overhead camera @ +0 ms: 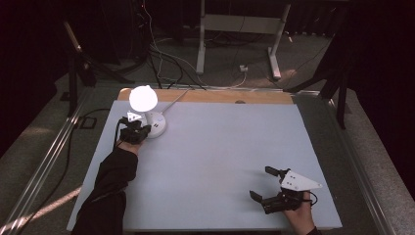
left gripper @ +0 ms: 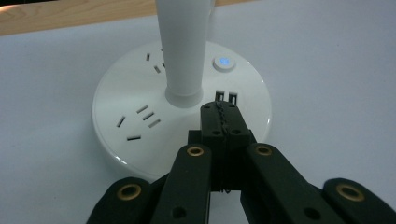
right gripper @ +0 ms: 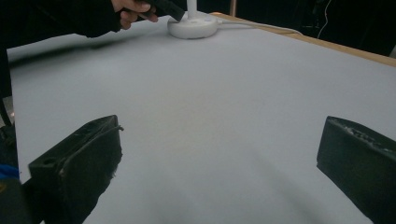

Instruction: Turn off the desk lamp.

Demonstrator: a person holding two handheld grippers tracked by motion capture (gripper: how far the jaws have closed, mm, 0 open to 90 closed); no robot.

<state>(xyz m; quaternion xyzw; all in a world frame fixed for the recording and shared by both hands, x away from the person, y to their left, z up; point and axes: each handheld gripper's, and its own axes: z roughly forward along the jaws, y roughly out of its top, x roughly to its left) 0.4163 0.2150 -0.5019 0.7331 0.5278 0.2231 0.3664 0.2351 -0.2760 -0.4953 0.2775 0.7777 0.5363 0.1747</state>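
Observation:
A white desk lamp [overhead camera: 143, 99] is lit at the table's far left; its round base [left gripper: 116, 107] carries sockets, USB ports and a button [left gripper: 223, 62] glowing blue. My left gripper [overhead camera: 137, 128] is shut with nothing between its jaws, its tips [left gripper: 223, 108] resting over the base just in front of the USB ports and beside the lamp's stem [left gripper: 184, 46]. My right gripper [overhead camera: 262, 183] sits open near the table's front right, jaws wide apart over bare mat [right gripper: 210, 116]. In the right gripper view the lamp base [right gripper: 192, 25] lies far off, beside the other hand [right gripper: 133, 9].
A light grey mat [overhead camera: 220, 147] covers the table, with a wooden strip [overhead camera: 220, 96] along the far edge. The lamp's white cord [overhead camera: 173, 101] runs off the back. Cables and a white table frame [overhead camera: 240, 29] stand on the floor beyond.

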